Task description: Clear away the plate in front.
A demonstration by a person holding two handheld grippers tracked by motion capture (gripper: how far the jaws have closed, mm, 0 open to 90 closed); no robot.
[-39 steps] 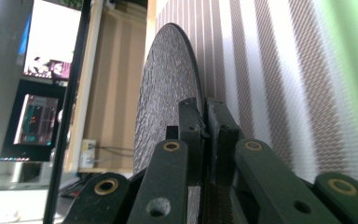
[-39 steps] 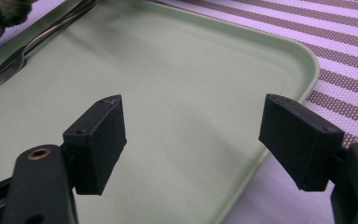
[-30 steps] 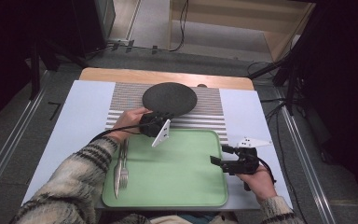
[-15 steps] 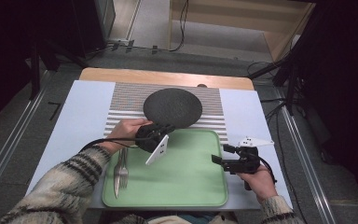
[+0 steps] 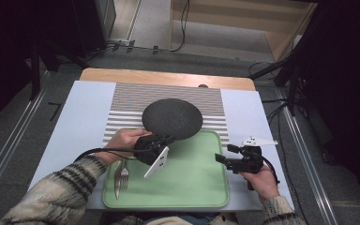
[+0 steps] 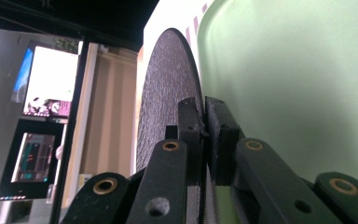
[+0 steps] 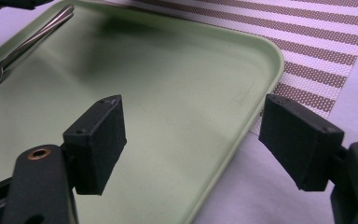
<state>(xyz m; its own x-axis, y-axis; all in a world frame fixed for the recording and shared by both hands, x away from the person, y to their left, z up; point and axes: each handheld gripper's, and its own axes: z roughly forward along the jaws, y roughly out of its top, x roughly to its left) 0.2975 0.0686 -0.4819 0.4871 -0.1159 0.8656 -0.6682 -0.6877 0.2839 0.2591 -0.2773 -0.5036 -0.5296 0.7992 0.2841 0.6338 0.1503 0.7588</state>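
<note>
L gripper point(image 5: 161, 140) is clamped on the near rim of the plate point(image 5: 172, 118), a dark, round, rough-textured disc. In the left gripper view both pads pinch the plate point(image 6: 165, 93) edge-on, rim between them, no gap. From the high view the plate is lifted and tilted; its near edge overlaps the far rim of the tray point(image 5: 192, 187), and the rest hangs over the striped mat point(image 5: 122, 101).

R gripper point(image 5: 222, 159) hovers over the tray's right side, jaws spread wide, nothing between them. In the right gripper view the pads point(image 7: 98, 140) straddle the tray's rounded corner point(image 7: 265, 51), w/ bare green floor below and striped mat point(image 7: 317, 60) past the rim.

Edges & room: the tray sits at the near table edge, centre, w/ a low raised rim all round. Fork point(image 5: 124, 174) and a second utensil beside it lie along the tray's left side, near the L forearm; in the right gripper view the handles point(image 7: 42, 30) show top left. Middle and right of the tray floor are bare, good open space. White sheet point(image 5: 84, 117) has free strips left and right of the mat. Wood table edge point(image 5: 168, 77) runs along the far side.

Writing: no readable labels or brands. Lit screens point(image 6: 37, 140) in the left gripper view are too blurred to read.
</note>
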